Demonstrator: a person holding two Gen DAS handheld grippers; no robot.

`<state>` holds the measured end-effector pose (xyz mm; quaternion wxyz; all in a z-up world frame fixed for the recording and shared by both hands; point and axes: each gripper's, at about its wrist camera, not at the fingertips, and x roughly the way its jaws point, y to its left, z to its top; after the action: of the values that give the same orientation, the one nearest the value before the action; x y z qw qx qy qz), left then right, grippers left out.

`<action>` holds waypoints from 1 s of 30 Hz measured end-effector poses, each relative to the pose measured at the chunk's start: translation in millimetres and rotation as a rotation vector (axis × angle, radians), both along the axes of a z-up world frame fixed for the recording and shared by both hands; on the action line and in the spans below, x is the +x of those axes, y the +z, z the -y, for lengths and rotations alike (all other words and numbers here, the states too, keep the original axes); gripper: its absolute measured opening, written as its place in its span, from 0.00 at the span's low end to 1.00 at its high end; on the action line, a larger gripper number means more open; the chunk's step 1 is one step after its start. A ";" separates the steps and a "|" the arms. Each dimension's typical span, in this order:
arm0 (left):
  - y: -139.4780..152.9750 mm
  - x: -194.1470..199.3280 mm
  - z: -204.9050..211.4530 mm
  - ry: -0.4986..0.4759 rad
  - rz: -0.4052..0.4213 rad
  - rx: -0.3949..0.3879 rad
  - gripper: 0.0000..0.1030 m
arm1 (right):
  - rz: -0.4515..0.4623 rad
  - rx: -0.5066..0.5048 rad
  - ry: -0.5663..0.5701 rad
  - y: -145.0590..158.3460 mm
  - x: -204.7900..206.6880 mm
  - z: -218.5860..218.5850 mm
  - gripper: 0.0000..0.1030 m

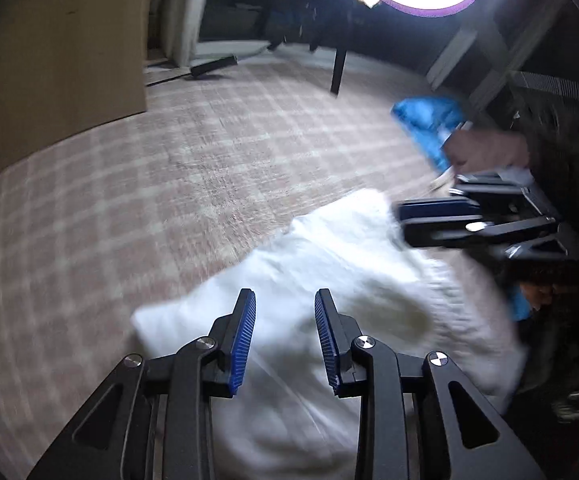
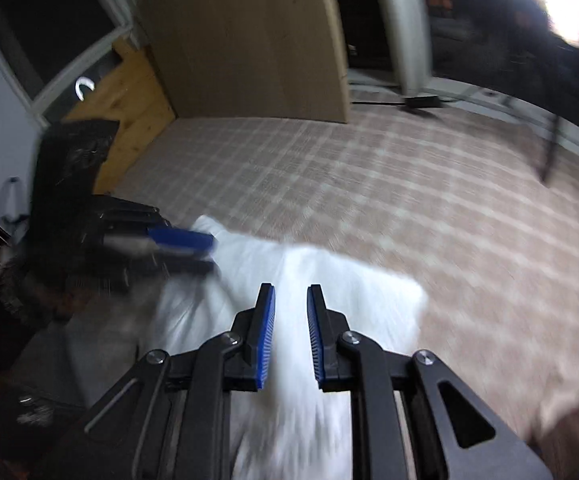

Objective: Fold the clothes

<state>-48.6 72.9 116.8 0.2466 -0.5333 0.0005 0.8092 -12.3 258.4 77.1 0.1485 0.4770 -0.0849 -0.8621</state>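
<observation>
White garment [image 1: 329, 280] on checked surface [image 1: 169, 184]; both grippers parted above.

White garment [image 1: 329, 264], pink-checked carpet [image 1: 169, 168]

— Where are my grippers?

— My left gripper [image 1: 285, 336] points forward and down, jaws parted with nothing between the pads. My right gripper [image 2: 291, 332] sits alongside it, jaws also apart but narrower. Both views are blurred.

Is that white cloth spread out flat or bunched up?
Bunched up. The white cloth lies in a puffy heap with rounded folds on the checked cover; blur hides whether any fold is neat.
</observation>
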 end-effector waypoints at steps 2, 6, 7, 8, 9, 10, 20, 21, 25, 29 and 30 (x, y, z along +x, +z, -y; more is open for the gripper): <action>-17.6 -5.9 -2.4 0.003 0.001 -0.054 0.27 | 0.047 0.119 0.009 -28.2 -17.6 7.2 0.07; -25.8 -1.6 39.8 0.089 0.035 0.057 0.13 | 0.059 0.081 -0.082 -33.8 -16.5 -23.6 0.00; -23.0 0.6 49.5 0.118 0.037 0.076 0.12 | 0.059 0.059 -0.110 -32.8 -14.6 -33.4 0.01; -18.3 2.4 51.8 0.132 0.026 0.074 0.12 | 0.058 0.036 -0.138 -31.7 -12.6 -43.2 0.01; -13.7 4.1 53.8 0.146 0.016 0.073 0.13 | 0.057 0.013 -0.166 -30.7 -10.6 -53.0 0.02; -8.9 4.9 48.5 0.135 -0.005 0.064 0.15 | 0.049 -0.009 -0.181 -28.0 -9.3 -58.3 0.03; -3.2 25.7 29.2 0.077 -0.065 -0.017 0.35 | 0.051 0.122 -0.116 -31.0 -5.0 -26.2 0.03; -12.1 26.9 35.6 0.098 -0.042 -0.068 0.32 | 0.080 0.148 -0.166 -34.7 -2.4 -39.5 0.03; -9.9 25.1 68.8 0.213 -0.015 -0.021 0.32 | 0.105 0.072 -0.299 -28.1 5.4 -77.8 0.07; 7.6 7.0 77.3 0.250 -0.077 0.025 0.48 | 0.097 -0.016 -0.303 -26.1 -17.2 -76.0 0.22; 8.1 0.2 77.5 0.260 -0.075 0.041 0.48 | 0.110 -0.026 -0.307 -29.6 -24.5 -74.8 0.22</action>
<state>-48.4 -4.6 124.9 0.1501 -0.4931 -0.0760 0.8536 -36.8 333.2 47.5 0.0164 0.5028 -0.1758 -0.8462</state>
